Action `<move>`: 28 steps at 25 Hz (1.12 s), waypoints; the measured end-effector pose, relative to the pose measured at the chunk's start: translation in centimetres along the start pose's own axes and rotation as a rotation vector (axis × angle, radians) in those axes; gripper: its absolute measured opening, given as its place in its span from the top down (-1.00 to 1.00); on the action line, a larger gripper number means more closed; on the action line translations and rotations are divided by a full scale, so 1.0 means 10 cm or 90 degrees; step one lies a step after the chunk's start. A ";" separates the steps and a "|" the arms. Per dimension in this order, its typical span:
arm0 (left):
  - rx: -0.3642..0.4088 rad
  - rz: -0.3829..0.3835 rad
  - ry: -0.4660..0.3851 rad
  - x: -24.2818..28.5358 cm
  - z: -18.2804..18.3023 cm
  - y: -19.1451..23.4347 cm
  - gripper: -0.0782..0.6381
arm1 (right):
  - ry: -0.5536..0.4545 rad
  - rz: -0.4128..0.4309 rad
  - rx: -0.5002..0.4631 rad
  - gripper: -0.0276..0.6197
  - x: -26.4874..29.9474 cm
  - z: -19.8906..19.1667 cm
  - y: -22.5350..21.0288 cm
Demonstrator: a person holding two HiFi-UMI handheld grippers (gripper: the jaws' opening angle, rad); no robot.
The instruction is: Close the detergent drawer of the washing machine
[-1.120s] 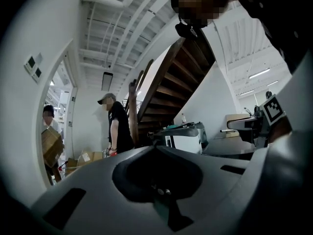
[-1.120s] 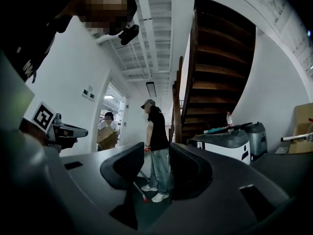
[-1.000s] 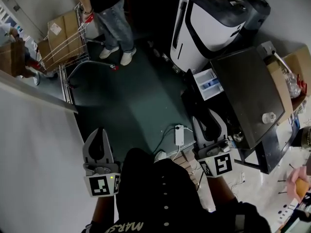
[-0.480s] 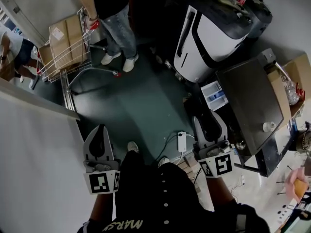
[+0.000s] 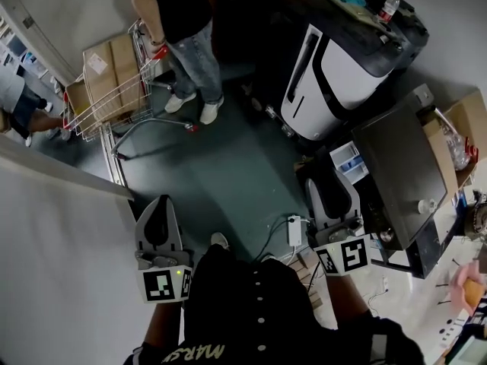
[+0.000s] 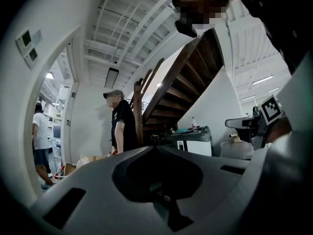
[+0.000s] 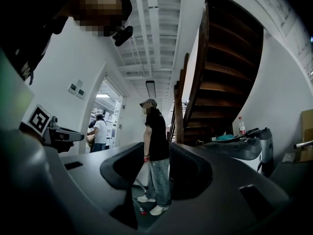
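Note:
The washing machine (image 5: 399, 175) with a dark metal top stands at the right of the head view. Its white detergent drawer (image 5: 348, 160), with blue compartments, is pulled out toward the floor aisle. My right gripper (image 5: 335, 178) hovers just short of the drawer's front, not touching it, with its jaws a little apart and nothing between them. In the right gripper view (image 7: 156, 153) a standing person shows through the gap; the drawer is out of sight there. My left gripper (image 5: 160, 202) is low at the left beside the white wall, shut and empty (image 6: 155, 147).
A large white-and-black appliance (image 5: 342, 59) stands beyond the washing machine with a bottle (image 5: 388, 6) on top. A person (image 5: 186, 36) stands by a wire cart (image 5: 114, 90) of cardboard boxes. A power strip (image 5: 294, 230) and cables lie on the floor. A wooden staircase (image 7: 220, 82) rises behind.
I have stepped toward the machine. The right gripper has come closer to the open drawer. The left gripper has kept its place beside me.

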State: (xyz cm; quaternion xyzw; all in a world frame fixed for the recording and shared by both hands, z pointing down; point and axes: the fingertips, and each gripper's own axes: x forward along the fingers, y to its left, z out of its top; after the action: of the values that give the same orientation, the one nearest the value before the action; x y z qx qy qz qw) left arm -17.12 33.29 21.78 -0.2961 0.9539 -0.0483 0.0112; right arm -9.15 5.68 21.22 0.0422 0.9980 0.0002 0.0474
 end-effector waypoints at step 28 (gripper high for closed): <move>0.011 -0.148 -0.022 1.62 0.19 -0.13 0.74 | -0.011 -0.193 -0.014 0.41 0.39 0.03 -0.93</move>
State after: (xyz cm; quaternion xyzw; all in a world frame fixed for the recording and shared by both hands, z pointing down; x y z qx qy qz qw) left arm -29.69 22.88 20.17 -0.4055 0.9122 -0.0526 0.0244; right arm -13.79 -3.30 20.48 -0.1099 0.9924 0.0032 0.0558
